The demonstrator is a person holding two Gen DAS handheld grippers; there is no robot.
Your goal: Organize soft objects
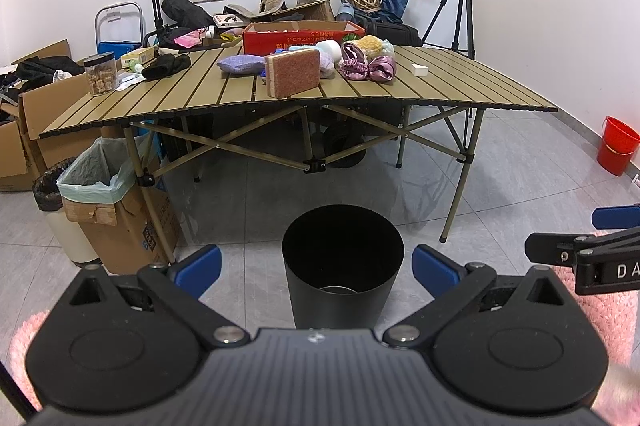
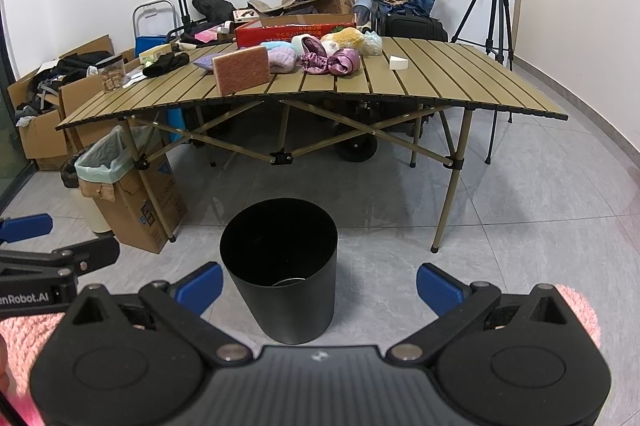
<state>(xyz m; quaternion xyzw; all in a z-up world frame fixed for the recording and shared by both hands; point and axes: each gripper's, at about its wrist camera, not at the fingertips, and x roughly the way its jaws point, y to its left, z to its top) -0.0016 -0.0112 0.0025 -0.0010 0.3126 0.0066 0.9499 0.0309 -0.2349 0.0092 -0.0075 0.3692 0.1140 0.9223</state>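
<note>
left wrist, grippers (image 1: 317, 271) agape, black bin (image 1: 342, 262)

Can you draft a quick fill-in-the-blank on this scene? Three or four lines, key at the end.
1. The black bin stands on the ____, in front of the table.
2. Both the left gripper and the right gripper are ____ and hold nothing.
3. The sponge stands on its edge near the table's ____ edge.
4. The bucket by the wall is ____.

Missing words: floor; open; front; red
</note>
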